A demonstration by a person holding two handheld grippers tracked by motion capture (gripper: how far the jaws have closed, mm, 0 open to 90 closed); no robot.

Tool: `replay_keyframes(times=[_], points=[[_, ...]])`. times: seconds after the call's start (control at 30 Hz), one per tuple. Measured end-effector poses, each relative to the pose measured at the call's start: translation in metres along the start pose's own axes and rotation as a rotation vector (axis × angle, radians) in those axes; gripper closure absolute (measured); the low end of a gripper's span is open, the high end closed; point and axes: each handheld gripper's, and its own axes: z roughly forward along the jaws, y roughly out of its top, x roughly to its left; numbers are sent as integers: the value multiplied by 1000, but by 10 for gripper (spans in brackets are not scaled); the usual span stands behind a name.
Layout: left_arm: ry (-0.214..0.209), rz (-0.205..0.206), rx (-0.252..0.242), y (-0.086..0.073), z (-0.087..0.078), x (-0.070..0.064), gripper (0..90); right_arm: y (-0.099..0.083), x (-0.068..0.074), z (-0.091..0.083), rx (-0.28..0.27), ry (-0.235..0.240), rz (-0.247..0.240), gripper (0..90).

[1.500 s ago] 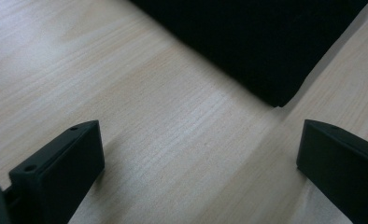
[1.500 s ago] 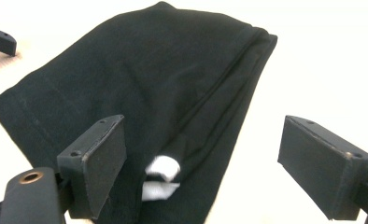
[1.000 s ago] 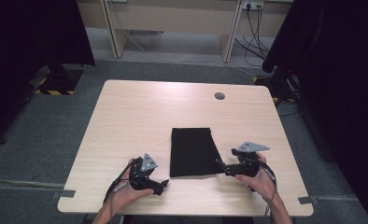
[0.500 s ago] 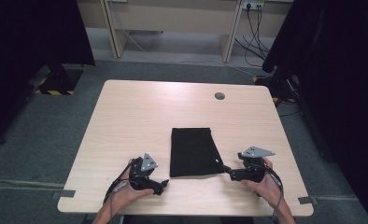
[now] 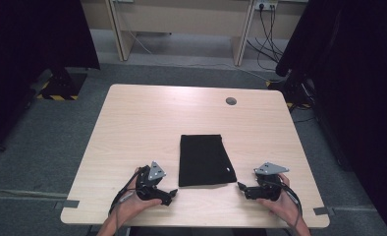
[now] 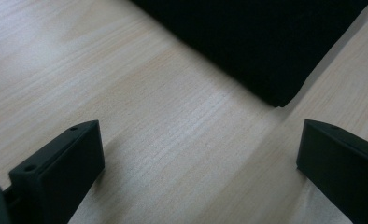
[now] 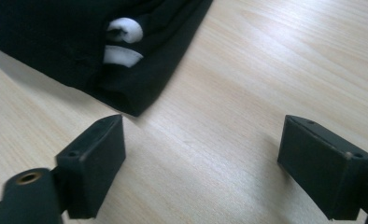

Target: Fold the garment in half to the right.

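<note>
A black folded cloth (image 5: pixel 204 160) lies flat on the light wooden table (image 5: pixel 147 123), near its front edge. My left gripper (image 5: pixel 171 193) rests on the table just left of the cloth's near left corner, open, with bare wood between its jaws. In the left gripper view the cloth (image 6: pixel 266 42) lies ahead of my left gripper (image 6: pixel 196 154). My right gripper (image 5: pixel 240 187) sits off the near right corner, open and apart from the cloth. The right gripper view shows the cloth's corner (image 7: pixel 140 88) with a white label (image 7: pixel 123 42), just beyond my right gripper (image 7: pixel 201 149).
A round cable hole (image 5: pixel 231 101) is set in the table near its far edge. Grey carpet surrounds the table. Desk legs and cables (image 5: pixel 267 29) stand behind it, with dark curtains (image 5: pixel 348 73) at both sides.
My right gripper has drawn back from the cloth's near right corner, down and to the right, onto bare table. The left gripper has stayed put. The cloth lies as before.
</note>
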Motion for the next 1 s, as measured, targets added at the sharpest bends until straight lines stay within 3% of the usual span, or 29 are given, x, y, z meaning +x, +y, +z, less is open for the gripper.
replay_keyframes(times=[1.0], points=[[6, -4, 1, -2, -2, -1, 0, -19, 2, -19, -1, -23, 32, 139]])
